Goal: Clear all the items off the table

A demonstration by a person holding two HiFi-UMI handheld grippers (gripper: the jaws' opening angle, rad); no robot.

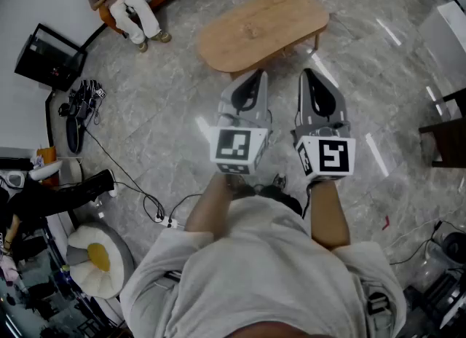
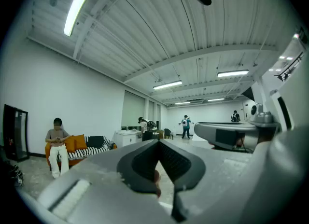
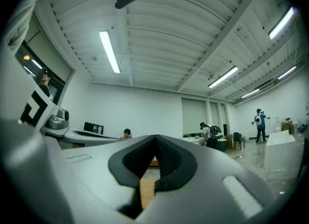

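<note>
Table (image 1: 277,16) looks bare (hard to say); left gripper (image 1: 256,76) and right gripper (image 1: 309,74), both pinched together short of it, risk clipping its rim if rushed.

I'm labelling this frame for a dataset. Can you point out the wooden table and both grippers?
wooden table (image 1: 263,27), head view, middle of its top.
left gripper (image 1: 258,74), head view, tip where its jaws meet.
right gripper (image 1: 306,73), head view, tip where its jaws meet.
</note>
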